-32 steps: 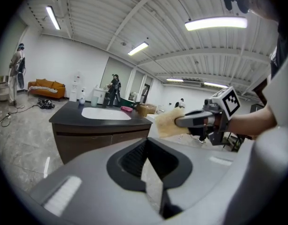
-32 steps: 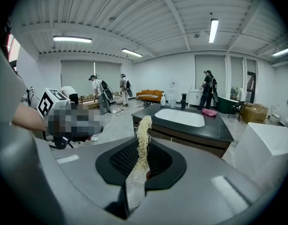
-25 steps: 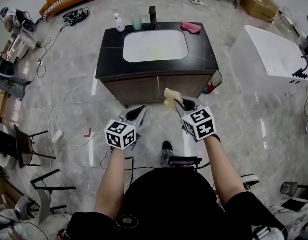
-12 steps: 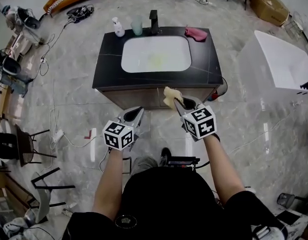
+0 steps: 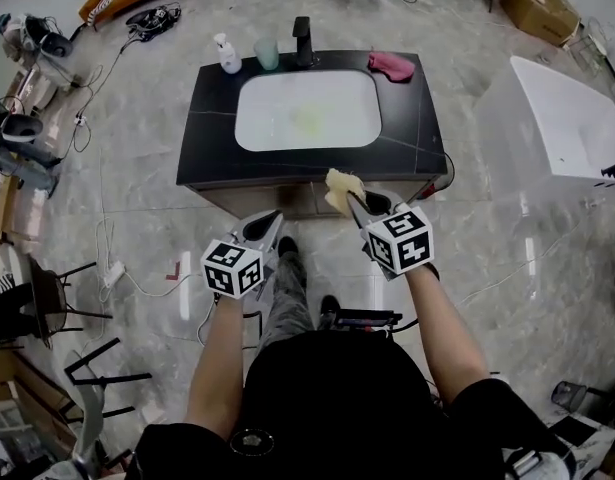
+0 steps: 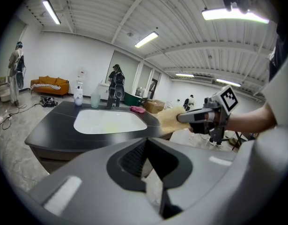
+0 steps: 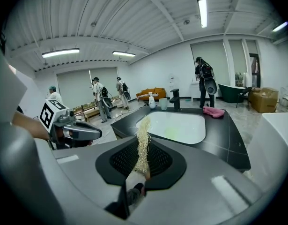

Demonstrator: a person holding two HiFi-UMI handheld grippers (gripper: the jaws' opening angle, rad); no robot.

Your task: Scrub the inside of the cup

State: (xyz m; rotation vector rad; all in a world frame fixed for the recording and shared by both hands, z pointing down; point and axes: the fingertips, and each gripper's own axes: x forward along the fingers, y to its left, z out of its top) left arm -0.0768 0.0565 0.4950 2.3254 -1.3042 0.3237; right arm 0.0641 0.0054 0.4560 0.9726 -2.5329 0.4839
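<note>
While I hold both tools at the near side of the black tabletop (image 5: 212,118), the left hand-held gripper (image 5: 273,218) has its jaws pressed together with nothing between them. The right hand-held gripper (image 5: 350,200) is clamped on a pale yellow, fibrous scrub pad (image 5: 339,185), which sticks out past the jaw tips toward the tabletop's near edge. The two grippers sit side by side above the grey floor (image 5: 137,228), the left one a little nearer to me than the right.

The cup (image 5: 267,53), pale green and upright, stands at the far left of the tabletop, well apart from both grippers. It sits between a white pump bottle (image 5: 227,56) on its left and the dark faucet (image 5: 303,38) on its right. The white basin (image 5: 267,118) lies between me and the cup. A pink cloth (image 5: 391,64) lies crumpled at the far right of the tabletop.
</note>
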